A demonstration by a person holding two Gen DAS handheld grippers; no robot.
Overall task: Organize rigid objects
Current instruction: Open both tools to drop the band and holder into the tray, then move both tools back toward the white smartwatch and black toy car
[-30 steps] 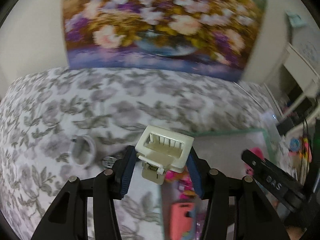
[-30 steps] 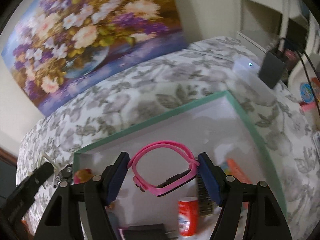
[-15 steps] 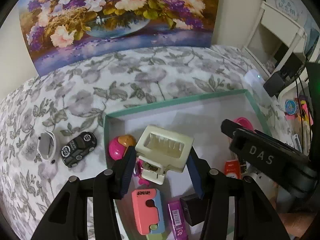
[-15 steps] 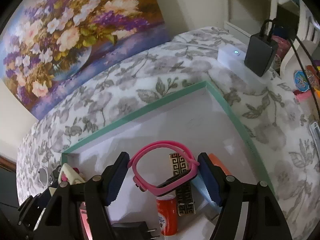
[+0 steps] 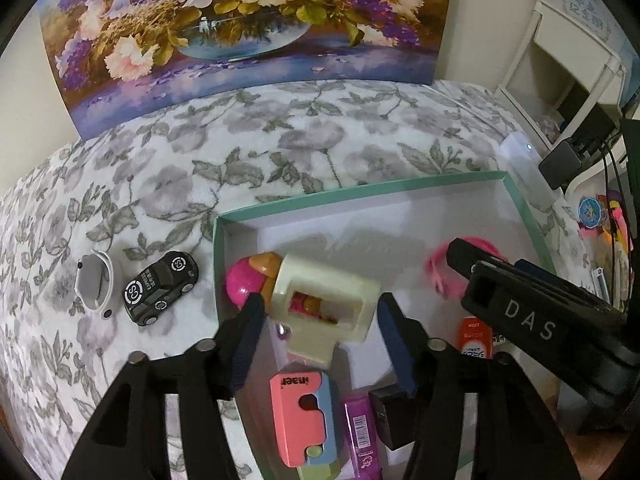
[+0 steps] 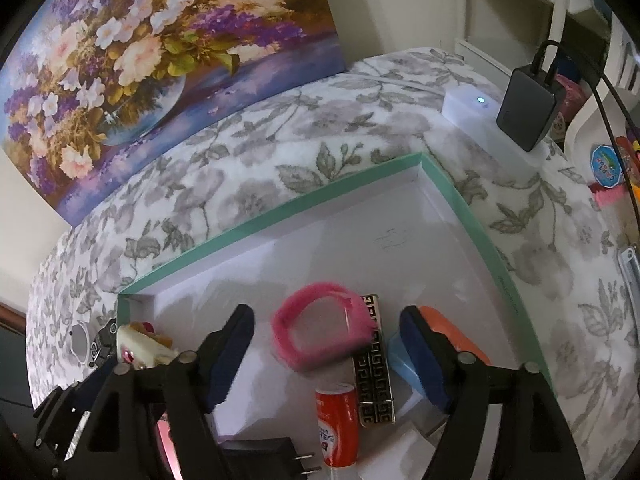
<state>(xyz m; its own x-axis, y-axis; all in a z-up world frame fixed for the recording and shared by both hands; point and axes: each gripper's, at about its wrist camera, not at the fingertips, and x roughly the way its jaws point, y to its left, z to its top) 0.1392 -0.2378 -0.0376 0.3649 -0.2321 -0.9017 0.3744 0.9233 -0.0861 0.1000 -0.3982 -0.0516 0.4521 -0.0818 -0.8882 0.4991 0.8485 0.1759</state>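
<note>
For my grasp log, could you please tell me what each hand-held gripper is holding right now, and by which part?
Nothing is held. The left hand-held gripper is open around the cream clip; the right hand-held gripper is open around the blurred pink band.

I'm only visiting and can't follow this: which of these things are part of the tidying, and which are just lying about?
Part of the tidying:
green box
cream hair clip
pink watch band
toy car
white ring
left gripper
right gripper

Just lying about:
flower painting
black charger
flowered blanket
</note>
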